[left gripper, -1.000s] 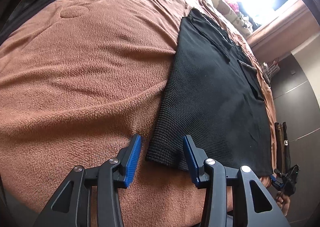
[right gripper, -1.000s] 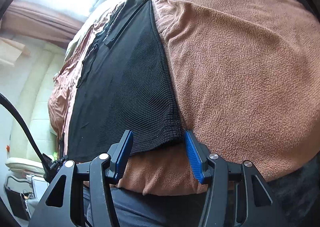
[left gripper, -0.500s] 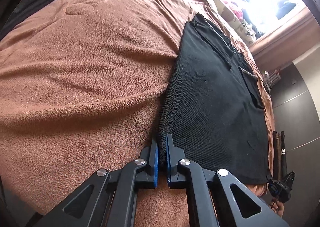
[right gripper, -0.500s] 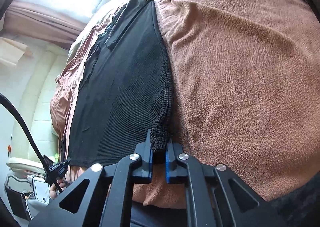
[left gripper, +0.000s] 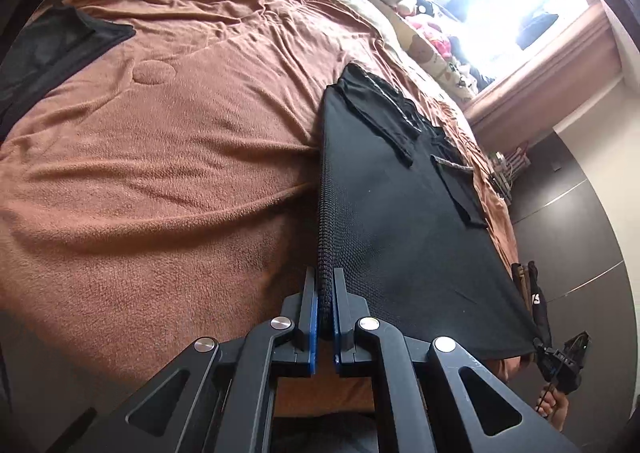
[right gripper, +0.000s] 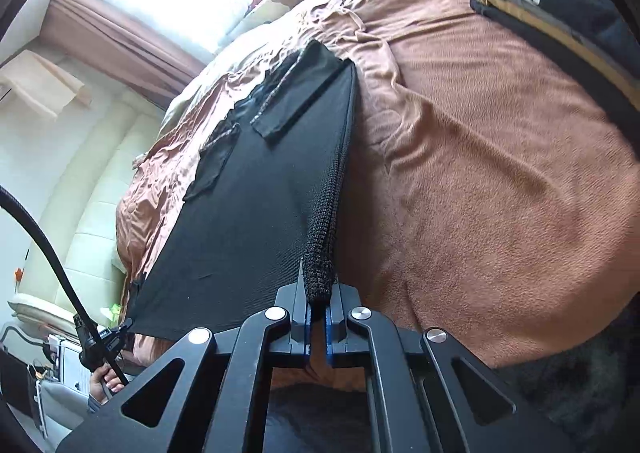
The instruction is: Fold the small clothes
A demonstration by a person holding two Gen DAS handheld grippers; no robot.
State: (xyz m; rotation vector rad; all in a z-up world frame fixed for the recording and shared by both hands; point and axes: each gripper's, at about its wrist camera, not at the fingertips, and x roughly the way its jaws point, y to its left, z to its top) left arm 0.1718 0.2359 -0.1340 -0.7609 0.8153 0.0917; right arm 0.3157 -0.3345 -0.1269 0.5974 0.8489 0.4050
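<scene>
A wide bed covered by a brown fleece blanket (left gripper: 168, 181) fills both wrist views, its pile soft and rumpled into low ridges. On it lies a black knit top (left gripper: 400, 221), spread flat with its collar and short sleeves toward the window end and its hem toward the person. The near hem is lifted off the blanket and stretched taut between the two grippers, while the far part rests on the bed.

The garment looks light and thoroughly limp. It sags into a smooth sheet wherever it is unsupported, so it likely follows whatever the hem corners do. The open, waffle-like knit gives a rough surface that should not slip between rubber pads, though it may stretch and skew if pulled unevenly. The fleece beneath probably drags on it, so lifting seems wiser than sliding.

The two hem corners are the sensible holds, and both are taken. The left gripper (left gripper: 326, 317) is clamped tight on the left corner, the side seam bunched into a thick cord between its blue pads (left gripper: 313, 317). The right gripper (right gripper: 317, 317) is likewise pinched closed on the opposite corner, a rolled wad of knit standing up from between its fingers. Keeping the corners level and evenly tensioned should carry the hem over toward the collar without twisting.
</scene>
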